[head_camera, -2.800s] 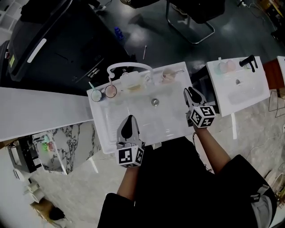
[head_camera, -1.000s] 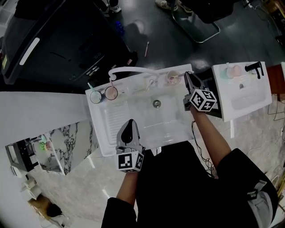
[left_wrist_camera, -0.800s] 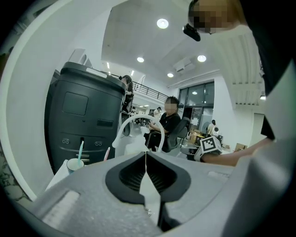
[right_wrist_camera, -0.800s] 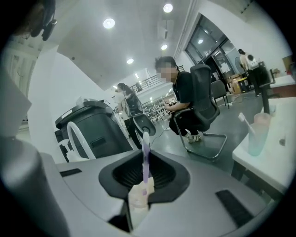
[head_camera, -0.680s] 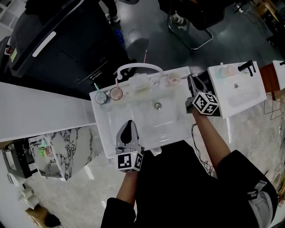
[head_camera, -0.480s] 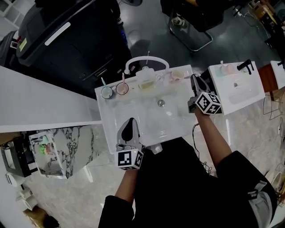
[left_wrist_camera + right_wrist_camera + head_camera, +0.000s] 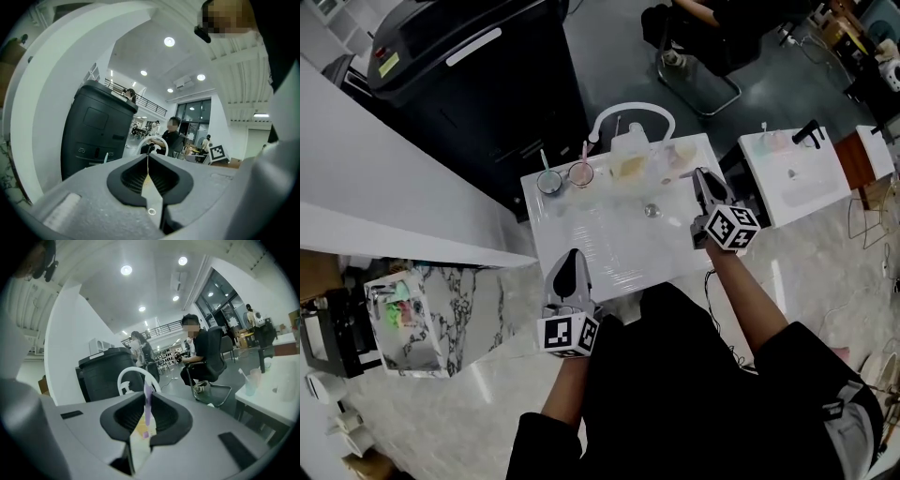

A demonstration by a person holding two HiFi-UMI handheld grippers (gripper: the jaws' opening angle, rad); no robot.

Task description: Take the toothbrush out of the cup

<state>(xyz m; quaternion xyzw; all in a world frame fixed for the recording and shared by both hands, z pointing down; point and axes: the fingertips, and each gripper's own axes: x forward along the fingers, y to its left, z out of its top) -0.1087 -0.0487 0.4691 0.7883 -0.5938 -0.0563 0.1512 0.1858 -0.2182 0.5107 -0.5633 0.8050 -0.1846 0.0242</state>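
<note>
Centrally, a white rectangular sink (image 7: 609,246) w/ a white arched tap (image 7: 634,111) was recorded from above in the head view.

(a) L gripper (image 7: 570,259): positioned at the sink's near L edge, well apart from the cups. In the left gripper view its jaws were seen fully together, w/ nothing btw. them.

(b) R gripper (image 7: 703,181): positioned at the sink's back R corner. In the right gripper view its jaws were seen narrowly apart and clamped on a slim purple plastic toothbrush (image 7: 148,409). The toothbrush was held roughly upright btw. the ribbed black pads, projecting above and below them. It was too small to be made out in the head view.

(c) A pale pink round cup (image 7: 682,154) was located at the sink's back R, just beside the R gripper's tips. Whether the toothbrush's lower end was clear of it could not be told.

(d) At the sink's back L, a teal round cup (image 7: 548,182) and a pink round cup (image 7: 580,173) were set side by side, each w/ a brush stood in it. A translucent yellowish container (image 7: 628,169) was placed below the tap.

(e) Background: a large black cabinet (image 7: 487,84), a second white sink (image 7: 792,178) to the R, and a person seated on a black office chair (image 7: 213,357).
</note>
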